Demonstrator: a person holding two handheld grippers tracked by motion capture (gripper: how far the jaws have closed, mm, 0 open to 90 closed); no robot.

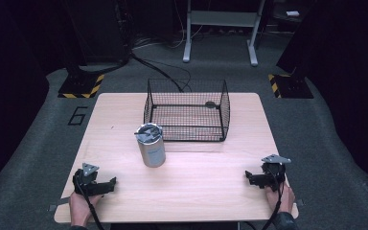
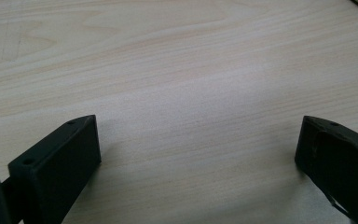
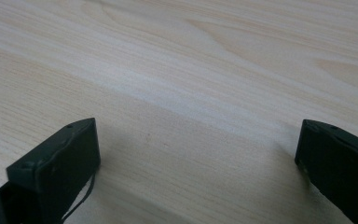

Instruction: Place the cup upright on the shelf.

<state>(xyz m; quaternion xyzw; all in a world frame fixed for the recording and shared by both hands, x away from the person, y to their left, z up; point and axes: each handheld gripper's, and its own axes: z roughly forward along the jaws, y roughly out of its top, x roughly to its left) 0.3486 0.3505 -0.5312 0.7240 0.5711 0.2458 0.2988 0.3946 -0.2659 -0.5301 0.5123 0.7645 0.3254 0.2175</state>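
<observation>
Pale wood grain is running across the table (image 1: 196, 191), where everything is sitting. At the far left, a "6" (image 1: 78, 115) is showing on the grey floor. The left gripper (image 1: 109, 183) is resting near the table's front left corner, its jaws spread wide and gripping nothing. A steel canister (image 1: 151, 144) is standing upright near the middle, just in front of a black wire basket (image 1: 187, 110); any lettering on it is too blurred to read. The right gripper (image 1: 250, 177) is lying near the front right corner, jaws likewise gaping and empty.
</observation>
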